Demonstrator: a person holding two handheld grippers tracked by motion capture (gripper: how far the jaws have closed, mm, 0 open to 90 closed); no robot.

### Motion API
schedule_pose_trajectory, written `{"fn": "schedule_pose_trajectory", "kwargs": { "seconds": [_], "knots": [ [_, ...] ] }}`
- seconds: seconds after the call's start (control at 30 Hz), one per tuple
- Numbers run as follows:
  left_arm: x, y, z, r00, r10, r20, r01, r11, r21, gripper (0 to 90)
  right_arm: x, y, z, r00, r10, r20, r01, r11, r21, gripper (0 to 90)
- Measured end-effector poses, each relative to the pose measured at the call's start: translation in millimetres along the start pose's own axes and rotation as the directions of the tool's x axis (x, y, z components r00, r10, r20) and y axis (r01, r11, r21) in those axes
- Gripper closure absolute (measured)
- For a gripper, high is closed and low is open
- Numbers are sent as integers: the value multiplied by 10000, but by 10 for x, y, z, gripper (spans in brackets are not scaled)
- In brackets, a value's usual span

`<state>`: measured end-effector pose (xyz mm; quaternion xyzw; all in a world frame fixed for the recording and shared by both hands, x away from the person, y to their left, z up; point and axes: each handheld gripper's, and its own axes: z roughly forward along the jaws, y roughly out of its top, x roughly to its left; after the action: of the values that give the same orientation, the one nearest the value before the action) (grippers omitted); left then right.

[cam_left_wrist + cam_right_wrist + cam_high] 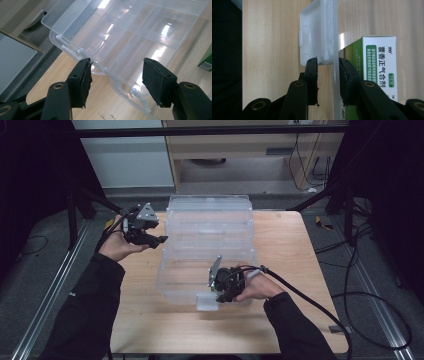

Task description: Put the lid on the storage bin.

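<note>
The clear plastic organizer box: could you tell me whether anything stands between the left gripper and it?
Nothing visible does. The left gripper is open beside the clear organizer box, with bare wooden table between its jaws and the box's hinged edge.

clear organizer box (pixel 210 237) on wooden table (pixel 285 270)

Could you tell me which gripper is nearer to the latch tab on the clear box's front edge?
Right. The right gripper straddles the box's front wall beside the latch tab; the left gripper sits open off the clear box's far-left side.
</note>
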<state>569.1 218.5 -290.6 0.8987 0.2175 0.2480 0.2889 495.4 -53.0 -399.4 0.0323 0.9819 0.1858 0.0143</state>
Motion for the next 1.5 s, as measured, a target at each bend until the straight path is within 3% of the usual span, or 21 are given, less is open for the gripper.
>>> {"fn": "schedule_pose_trajectory", "kwargs": {
  "seconds": [0.23, 0.37, 0.5, 0.63, 0.73, 1.07, 1.3, 1.5],
  "knots": [
    [-18, 136, 36, 9983, 558, 169, -559, 9984, 87, 396, 0, 0, -1, 10000, 7, -8, -7, 10000, 12, 709],
    [-15, 197, 70, 9974, 675, 260, -678, 9977, 94, 400, 0, -1, 1, 10000, -44, 19, 44, 10000, -17, 709],
    [7, 249, 109, 9930, 1099, 422, -1108, 9936, 208, 405, 1, -2, -1, 10000, -17, 6, 17, 10000, 5, 710],
    [22, 293, 124, 9849, 1647, 536, -1668, 9853, 368, 411, 3, -2, -2, 10000, 21, -6, -21, 10000, -4, 710],
    [20, 327, 145, 9810, 1831, 634, -1863, 9813, 481, 421, 1, -1, -1, 10000, 16, -46, -16, 10000, -16, 710],
    [56, 431, 173, 9709, 2232, 871, -2298, 9704, 747, 452, 3, -1, -3, 10000, 49, -33, -49, 10000, 13, 710],
    [56, 479, 208, 9567, 2615, 1281, -2745, 9566, 974, 478, 0, -1, -3, 10000, 38, -58, -38, 10000, 13, 710],
    [50, 513, 244, 9479, 2899, 1318, -3048, 9459, 1114, 482, -3, -1, -3, 10000, 15, -42, -15, 10000, 26, 711]
  ]
}}
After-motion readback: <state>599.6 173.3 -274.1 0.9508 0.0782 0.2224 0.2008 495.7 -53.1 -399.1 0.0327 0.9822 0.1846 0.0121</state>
